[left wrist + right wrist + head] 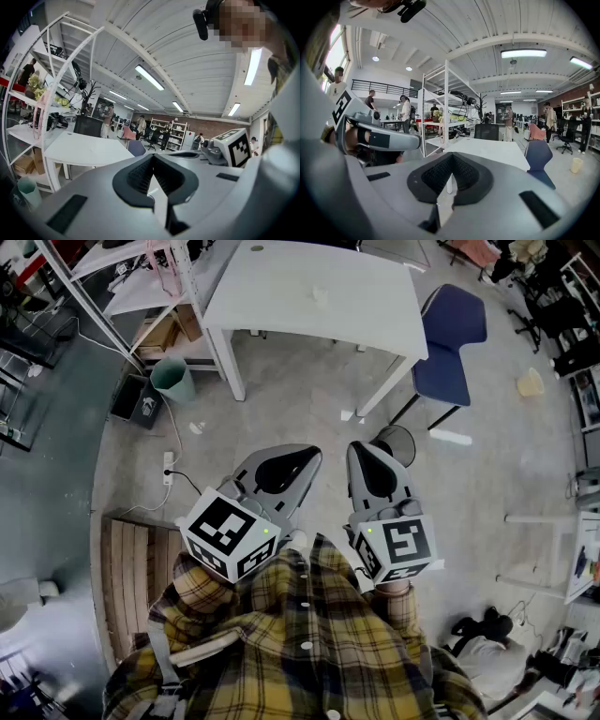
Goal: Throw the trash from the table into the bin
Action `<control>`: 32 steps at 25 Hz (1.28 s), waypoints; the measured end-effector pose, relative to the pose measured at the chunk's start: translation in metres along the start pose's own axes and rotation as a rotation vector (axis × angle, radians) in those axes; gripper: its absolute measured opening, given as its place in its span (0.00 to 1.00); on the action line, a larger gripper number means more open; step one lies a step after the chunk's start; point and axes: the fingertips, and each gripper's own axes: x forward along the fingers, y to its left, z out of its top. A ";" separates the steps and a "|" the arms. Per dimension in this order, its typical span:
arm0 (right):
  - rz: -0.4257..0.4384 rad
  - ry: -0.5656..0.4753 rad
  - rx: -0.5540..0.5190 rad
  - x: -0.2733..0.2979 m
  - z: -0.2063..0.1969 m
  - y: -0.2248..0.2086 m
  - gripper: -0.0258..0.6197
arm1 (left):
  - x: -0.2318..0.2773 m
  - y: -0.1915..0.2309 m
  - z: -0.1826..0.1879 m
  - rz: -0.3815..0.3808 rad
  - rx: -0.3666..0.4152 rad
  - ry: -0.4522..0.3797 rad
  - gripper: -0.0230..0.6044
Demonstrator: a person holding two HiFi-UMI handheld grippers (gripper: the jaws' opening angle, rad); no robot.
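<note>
The trash (322,294) is a small pale crumpled bit lying on the white table (281,306), near the middle of the top. It is too small to be sure, but it looks like scrunched paper or tissue. I think it is very light and soft. It should squash when pinched and will not break. It could slide on the smooth top or blow away, so pinch it right across the middle.

The left gripper (286,465) has its jaws pressed together with nothing in them. The right gripper (373,470) is closed and empty too. Both are held close to the person's checked shirt (300,643), well apart from the table.

The table top is flat, bare and shiny. A green bin (173,379) stands on the floor just beside a table leg, at the left. A blue chair (450,338) sits at the table's right end.

The floor (300,399) is grey with a few white scraps on it. White shelves (141,277) stand to the left. It is a big workroom, and people stand far off.
</note>
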 end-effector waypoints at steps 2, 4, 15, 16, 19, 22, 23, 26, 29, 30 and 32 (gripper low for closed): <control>-0.007 -0.011 -0.006 -0.003 0.005 -0.004 0.04 | 0.003 -0.004 0.000 0.000 0.003 -0.002 0.05; -0.007 -0.016 -0.004 -0.008 0.006 -0.007 0.04 | 0.006 -0.008 0.000 0.002 0.006 -0.004 0.05; 0.012 -0.009 -0.005 -0.027 -0.011 -0.024 0.04 | 0.012 -0.021 -0.008 0.051 -0.006 -0.022 0.05; 0.014 -0.004 -0.001 -0.025 -0.013 -0.024 0.04 | 0.013 -0.017 -0.007 0.057 -0.009 -0.026 0.05; 0.014 0.009 -0.002 -0.014 -0.014 -0.030 0.04 | 0.019 -0.003 -0.004 0.068 -0.007 -0.032 0.05; 0.009 -0.012 0.001 0.007 -0.010 -0.041 0.04 | 0.030 0.016 -0.002 0.069 -0.005 -0.028 0.05; 0.003 -0.018 0.001 0.016 -0.008 -0.046 0.04 | 0.034 0.025 -0.001 0.067 -0.005 -0.027 0.05; -0.019 -0.038 -0.007 0.051 0.004 -0.060 0.04 | 0.051 0.058 0.010 0.055 -0.001 -0.031 0.05; -0.029 -0.033 -0.013 0.090 0.014 -0.070 0.04 | 0.070 0.095 0.024 0.036 0.005 -0.031 0.05; -0.032 -0.028 -0.011 0.103 0.018 -0.074 0.04 | 0.076 0.107 0.030 0.030 0.008 -0.031 0.05; -0.044 -0.022 -0.008 0.127 0.028 -0.081 0.04 | 0.087 0.130 0.043 0.016 0.014 -0.032 0.05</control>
